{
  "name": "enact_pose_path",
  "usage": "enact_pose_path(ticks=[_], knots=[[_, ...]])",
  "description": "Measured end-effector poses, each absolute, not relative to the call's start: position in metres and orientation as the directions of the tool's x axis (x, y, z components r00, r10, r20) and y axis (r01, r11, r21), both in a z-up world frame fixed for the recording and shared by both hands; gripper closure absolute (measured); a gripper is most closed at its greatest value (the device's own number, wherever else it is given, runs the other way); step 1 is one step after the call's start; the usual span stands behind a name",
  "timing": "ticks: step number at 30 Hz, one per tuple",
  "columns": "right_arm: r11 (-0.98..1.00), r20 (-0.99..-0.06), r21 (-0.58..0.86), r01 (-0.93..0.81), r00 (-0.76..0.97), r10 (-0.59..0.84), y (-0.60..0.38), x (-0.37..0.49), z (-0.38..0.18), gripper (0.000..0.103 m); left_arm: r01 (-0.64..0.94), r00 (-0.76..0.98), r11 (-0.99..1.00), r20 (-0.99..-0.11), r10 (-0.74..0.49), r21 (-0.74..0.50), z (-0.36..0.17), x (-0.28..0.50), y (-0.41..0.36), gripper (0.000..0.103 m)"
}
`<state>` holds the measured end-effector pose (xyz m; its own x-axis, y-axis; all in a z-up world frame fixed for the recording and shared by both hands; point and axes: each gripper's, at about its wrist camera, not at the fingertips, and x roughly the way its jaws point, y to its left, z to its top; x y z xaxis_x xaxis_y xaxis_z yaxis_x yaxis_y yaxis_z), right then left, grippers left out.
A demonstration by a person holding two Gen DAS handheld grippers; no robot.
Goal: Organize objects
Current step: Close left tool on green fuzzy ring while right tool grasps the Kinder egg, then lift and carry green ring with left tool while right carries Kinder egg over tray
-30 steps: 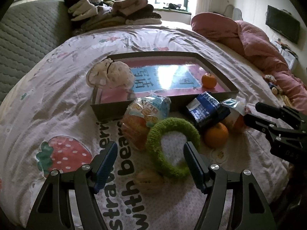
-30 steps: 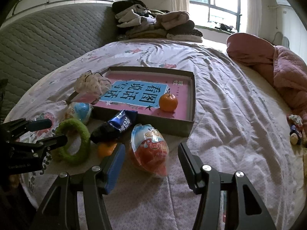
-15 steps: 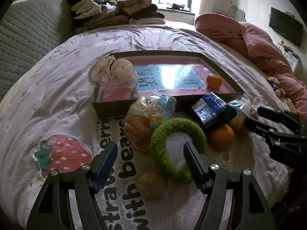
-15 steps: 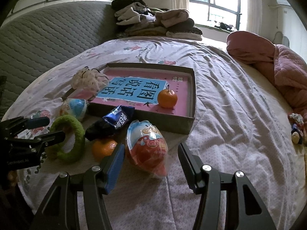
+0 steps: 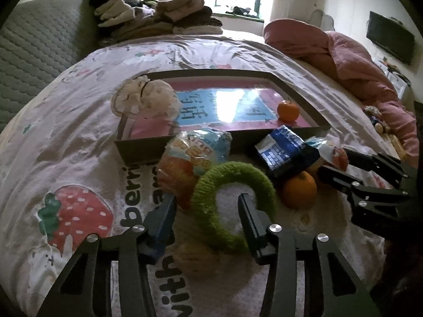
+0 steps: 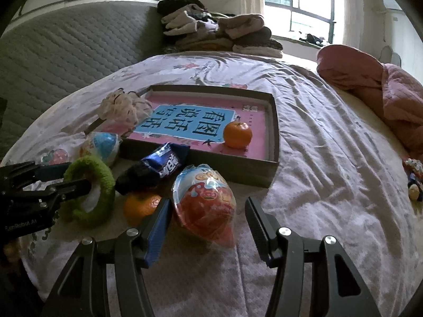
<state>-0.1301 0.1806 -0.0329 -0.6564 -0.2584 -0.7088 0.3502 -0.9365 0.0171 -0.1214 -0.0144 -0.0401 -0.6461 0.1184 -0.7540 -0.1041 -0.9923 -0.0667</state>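
Setting: a bed (image 6: 325, 158) with a pale printed sheet, a quilted grey headboard behind, folded clothes (image 6: 219, 34) stacked at the far end and a pink duvet (image 5: 351, 60) bunched on the right.
Green ring (image 5: 232, 200): a fuzzy loop lying flat on the sheet; the left hand-held gripper (image 5: 206, 211) straddles its left arc, one finger outside the loop and the other inside the hole.
Left hand-held gripper state: fingers apart, not pressing the ring as far as the views show.
Red egg packet (image 6: 206, 203): a wrapped egg-shaped toy directly ahead of the right hand-held gripper (image 6: 206, 224), lying between its fingers.
Right hand-held gripper state: fingers spread wide, clear of the packet on both sides.
Loose orange (image 6: 141, 206): just left of the right gripper's left finger, touching the sheet beside the red egg packet.
Blue snack bag (image 6: 158, 169): beyond the loose orange, leaning against the near wall of the tray.
Blue egg packet (image 5: 195, 158): just ahead of the left gripper, touching the far-left edge of the green ring and resting against the tray wall.
Tray (image 6: 272, 137): a shallow dark box with a pink and blue printed floor, farther ahead of both grippers.
Orange in tray (image 6: 237, 134): stands in the near right part of the tray.
Cream scrunchie (image 5: 145, 100): draped over the tray's left corner.
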Motion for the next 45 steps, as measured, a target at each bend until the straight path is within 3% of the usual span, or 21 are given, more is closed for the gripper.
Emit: enact_pose_path(ticks=[2,5,10,45], knots=[[-0.934,-0.709,0.016,0.357,-0.655,-0.263,0.179,-0.129,-0.035,0.046,-0.112,-0.646,-0.991,-0.753,0.125,-0.068,-0.041,-0.122,-0.013,0.069],[-0.929,-0.708,0.018,0.369,-0.652,-0.273,0.177,-0.128,-0.035,0.052,-0.121,-0.641,-0.990,-0.755,0.138,-0.078,-0.043,-0.122,-0.012,0.081],[-0.929,-0.708,0.025,0.370,-0.649,-0.278,0.178,-0.128,-0.035,0.053,-0.123,-0.641,-0.988,-0.753,0.147,-0.088,-0.042,-0.121,-0.013,0.087],[-0.919,-0.606,0.023,0.394,-0.726,-0.326,0.180,-0.100,0.005,0.054,-0.139,-0.756,-0.989,-0.640,0.138,-0.050,0.004,-0.094,-0.008,0.089]])
